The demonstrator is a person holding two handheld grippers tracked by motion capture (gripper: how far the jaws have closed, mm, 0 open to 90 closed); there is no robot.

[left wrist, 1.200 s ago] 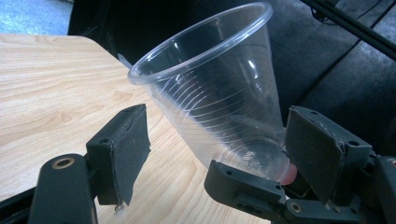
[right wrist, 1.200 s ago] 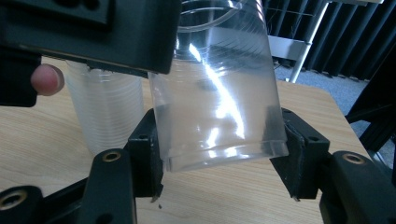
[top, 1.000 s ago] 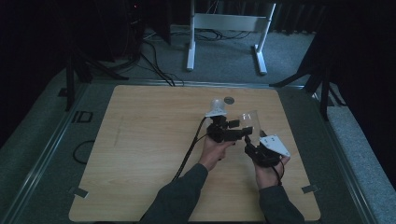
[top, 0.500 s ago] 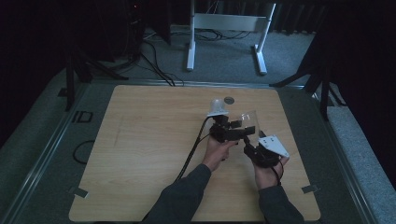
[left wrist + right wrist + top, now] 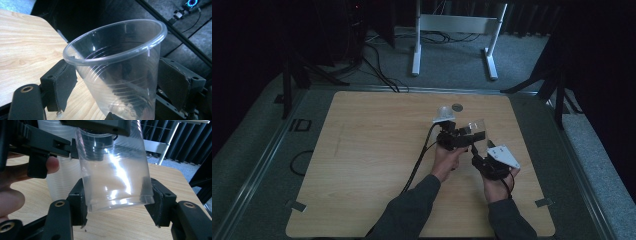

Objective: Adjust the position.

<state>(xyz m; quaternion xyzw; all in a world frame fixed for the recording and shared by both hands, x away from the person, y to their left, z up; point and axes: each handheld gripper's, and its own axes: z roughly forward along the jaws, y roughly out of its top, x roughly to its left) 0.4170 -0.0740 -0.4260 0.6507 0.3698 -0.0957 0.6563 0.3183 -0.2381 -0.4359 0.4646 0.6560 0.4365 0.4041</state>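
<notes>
Our right gripper (image 5: 117,202) clamps the base of 1 clear plastic cup (image 5: 112,170). Our left gripper's (image 5: 117,82) jaws have just been opening, released, pads either side of the cup.

Clear plastic cup (image 5: 113,170), ribbed, empty, upright above table.

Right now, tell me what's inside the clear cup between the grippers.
The clear cup looks empty: only its ribbed wall shows through. Its very bottom is cut off below the left gripper view, so that part cannot be checked.
</notes>
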